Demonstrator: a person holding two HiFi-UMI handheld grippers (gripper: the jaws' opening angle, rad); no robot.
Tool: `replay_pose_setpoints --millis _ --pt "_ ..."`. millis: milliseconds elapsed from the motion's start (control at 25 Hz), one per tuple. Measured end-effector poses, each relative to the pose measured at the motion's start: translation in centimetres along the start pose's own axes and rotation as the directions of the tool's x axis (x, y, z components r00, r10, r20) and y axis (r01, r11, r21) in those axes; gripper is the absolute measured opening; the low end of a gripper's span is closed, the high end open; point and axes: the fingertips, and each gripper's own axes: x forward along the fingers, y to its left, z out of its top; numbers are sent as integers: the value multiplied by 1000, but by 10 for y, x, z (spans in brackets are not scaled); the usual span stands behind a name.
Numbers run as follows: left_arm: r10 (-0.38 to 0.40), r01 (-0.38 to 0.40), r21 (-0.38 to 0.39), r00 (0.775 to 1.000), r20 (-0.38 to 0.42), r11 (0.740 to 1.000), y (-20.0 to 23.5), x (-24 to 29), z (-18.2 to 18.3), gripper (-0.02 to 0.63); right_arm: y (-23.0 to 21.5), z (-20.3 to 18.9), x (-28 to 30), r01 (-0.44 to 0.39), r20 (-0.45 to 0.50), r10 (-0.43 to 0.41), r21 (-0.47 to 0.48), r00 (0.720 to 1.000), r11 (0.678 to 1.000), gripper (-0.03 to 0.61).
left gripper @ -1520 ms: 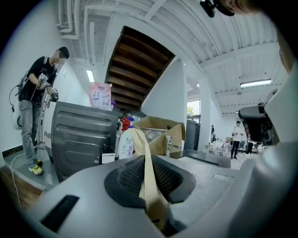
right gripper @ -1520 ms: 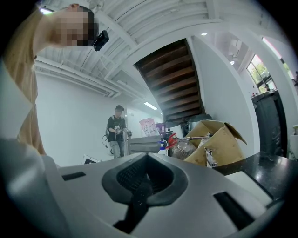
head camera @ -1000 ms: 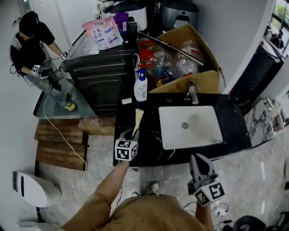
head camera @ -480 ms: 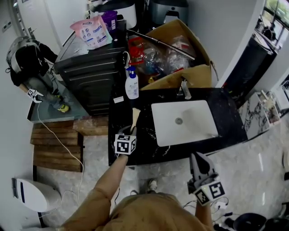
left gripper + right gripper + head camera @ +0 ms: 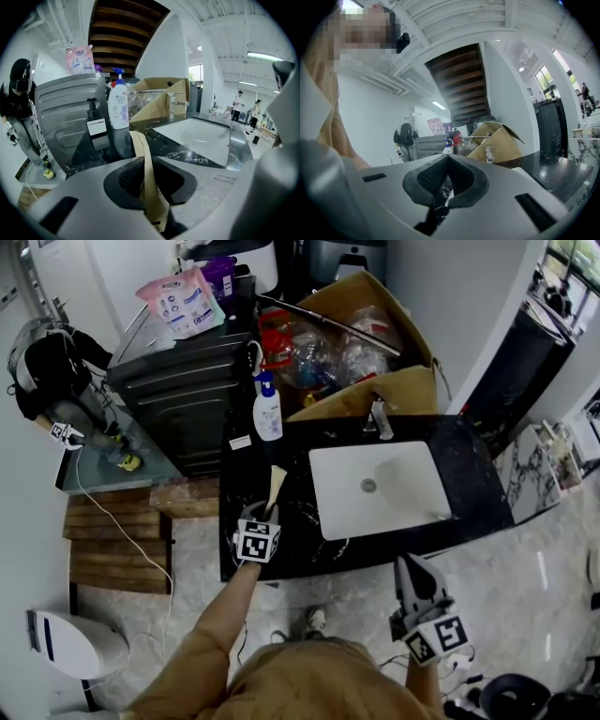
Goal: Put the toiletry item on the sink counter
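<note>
While over the counter (image 5: 473,474), toiletry item (image 5: 146,174) between jaws of left gripper (image 5: 265,516)

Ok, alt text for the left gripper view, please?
The left gripper is shut on a flat tan toiletry item above the black counter. Beyond stand a white pump bottle and a small dark bottle, with the white sink at right.
</note>
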Motion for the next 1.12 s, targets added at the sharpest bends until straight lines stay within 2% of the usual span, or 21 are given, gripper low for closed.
replay_pose_setpoints --millis 80,280,360,680,880,1120 --pt "-1 1 32 1000 6 999 -4 -1 1 43 -3 0 0 -3 -1 3 3 1000 1000 3" --pt "10 -19 72 993 120 997 -9 -18 22 139 -7 2 4 -24 6 24 8 1000 1000 3" --pt "15 -26 78 989 147 997 -10 -23 28 157 -7 1 7 -41 9 40 9 999 999 3" --pt "45 -57 64 984 170 996 -1 -47 29 227 7 2 22 -118 32 118 14 993 993 3" --pt "74 -84 47 981 177 995 10 -67 21 240 18 1 23 -142 46 141 24 989 990 3" --pt "68 -81 41 967 247 996 10 -94 32 241 35 -2 25 -163 48 162 24 986 986 3"
